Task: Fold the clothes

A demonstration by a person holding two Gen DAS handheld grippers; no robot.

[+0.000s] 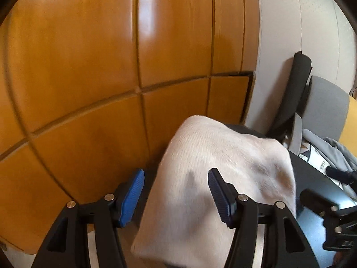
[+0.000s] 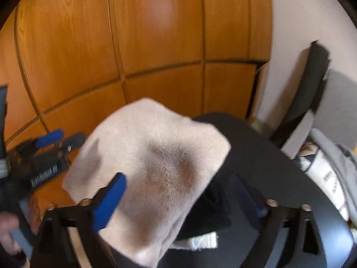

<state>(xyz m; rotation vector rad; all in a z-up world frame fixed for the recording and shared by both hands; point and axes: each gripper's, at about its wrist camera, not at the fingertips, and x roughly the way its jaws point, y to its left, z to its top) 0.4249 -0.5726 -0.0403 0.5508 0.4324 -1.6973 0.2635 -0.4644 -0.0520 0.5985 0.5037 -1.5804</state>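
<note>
- Cream knitted garment, soft fabric with a brownish worn patch (image 2: pixel 154 163), is bunched up above a round black table (image 2: pixel 256 151), near its far edge by the orange wood-panel wall (image 1: pixel 89 67).
- Left gripper (image 1: pixel 176 192): blue ribbed pads (image 1: pixel 131 194) stand wide apart; the cloth lies between them but neither pad presses it, so no grip here.
- Right gripper (image 2: pixel 185 198): left blue pad (image 2: pixel 109 203) shows at the cloth's near edge; the other finger is behind fabric and blurred. Cannot tell whether it is closed on the cloth.
- In the right wrist view the left gripper sits at the cloth's left side, near it; contact unclear.
- Grey and white clothes pile (image 2: pixel 330 169) lies at the table's right edge; dark rolled mat (image 1: pixel 296 89) leans on the white wall behind it.
- Likely step: taking hold to spread or fold the cream piece. Both frames are motion-blurred.
- To do it well: pinch two matching corners or one hem edge, one per gripper, one layer only; lift until the fabric hangs flat, then lay it down toward the table's middle so nothing drops off the far edge.
- Risk: grabbing the bunched middle gives a crooked fold.
</note>
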